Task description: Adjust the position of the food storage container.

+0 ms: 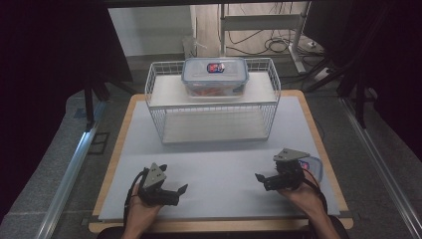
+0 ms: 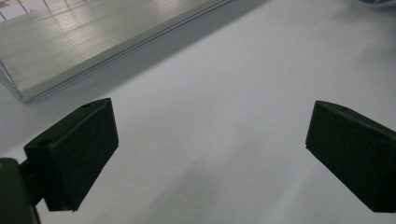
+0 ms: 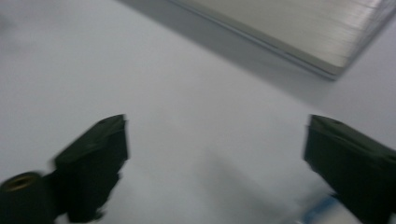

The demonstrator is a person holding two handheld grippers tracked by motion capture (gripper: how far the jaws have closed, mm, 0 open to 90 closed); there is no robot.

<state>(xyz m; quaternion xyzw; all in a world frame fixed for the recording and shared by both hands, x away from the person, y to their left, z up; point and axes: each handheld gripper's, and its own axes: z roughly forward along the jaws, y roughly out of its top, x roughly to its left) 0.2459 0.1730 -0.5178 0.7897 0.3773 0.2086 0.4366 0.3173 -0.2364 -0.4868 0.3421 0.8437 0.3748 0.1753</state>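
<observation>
A clear food container (image 1: 214, 74) with a blue-rimmed lid and orange contents stands on the top shelf of a white wire rack (image 1: 213, 102). My left gripper (image 1: 177, 193) hovers low over the grey mat (image 1: 219, 164) at the front left. It is open, its jaws (image 2: 210, 154) wide apart with bare mat between them. At the front right, my right gripper (image 1: 263, 181) is open too, with nothing between its jaws (image 3: 215, 163). A blue-rimmed clear lid or box (image 1: 314, 167) lies on the mat partly under the right gripper, and its edge (image 3: 317, 215) peeks in low.
The rack's lower shelf board (image 2: 93, 37) (image 3: 299, 32) lies ahead of both grippers. The mat covers a wooden table (image 1: 117, 159). Metal rails (image 1: 69, 169) run along both sides, and cables and a desk frame (image 1: 263, 30) are on the floor behind.
</observation>
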